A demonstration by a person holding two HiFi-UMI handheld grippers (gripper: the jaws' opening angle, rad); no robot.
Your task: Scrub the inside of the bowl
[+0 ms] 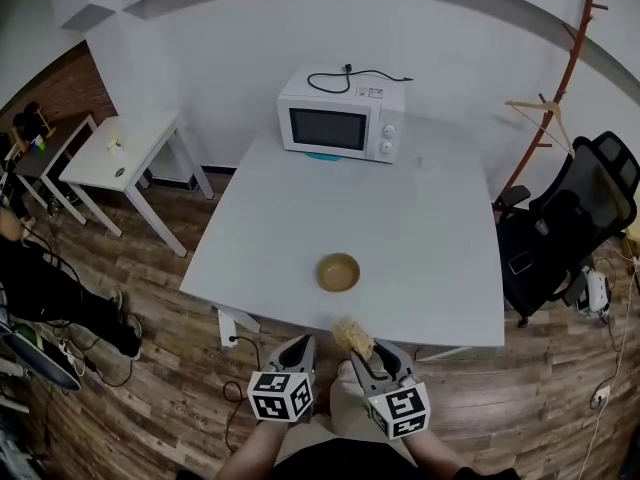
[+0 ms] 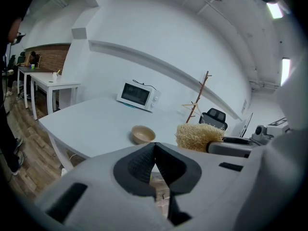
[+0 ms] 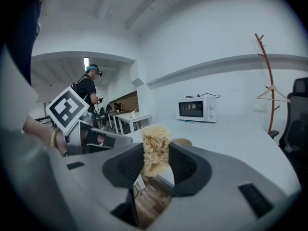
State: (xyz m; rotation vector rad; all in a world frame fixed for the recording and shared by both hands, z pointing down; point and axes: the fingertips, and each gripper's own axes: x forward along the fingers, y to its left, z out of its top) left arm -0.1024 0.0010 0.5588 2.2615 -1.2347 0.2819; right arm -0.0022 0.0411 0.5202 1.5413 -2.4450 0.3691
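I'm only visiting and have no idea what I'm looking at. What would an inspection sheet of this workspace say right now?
Surface: white table, holding a bowl and a microwave.
Job's things: tan bowl upright toward the near edge, looks empty; straw-coloured scrubber held off the table.
Clutter: microwave at the far edge.
Grippers: left tool shut, nothing in it; right tool shut on the scrubber.
Cables: black cord lying on the microwave; thin cords on the floor at left.
Surroundings: wood floor, small white table, black office chair, coat stand.
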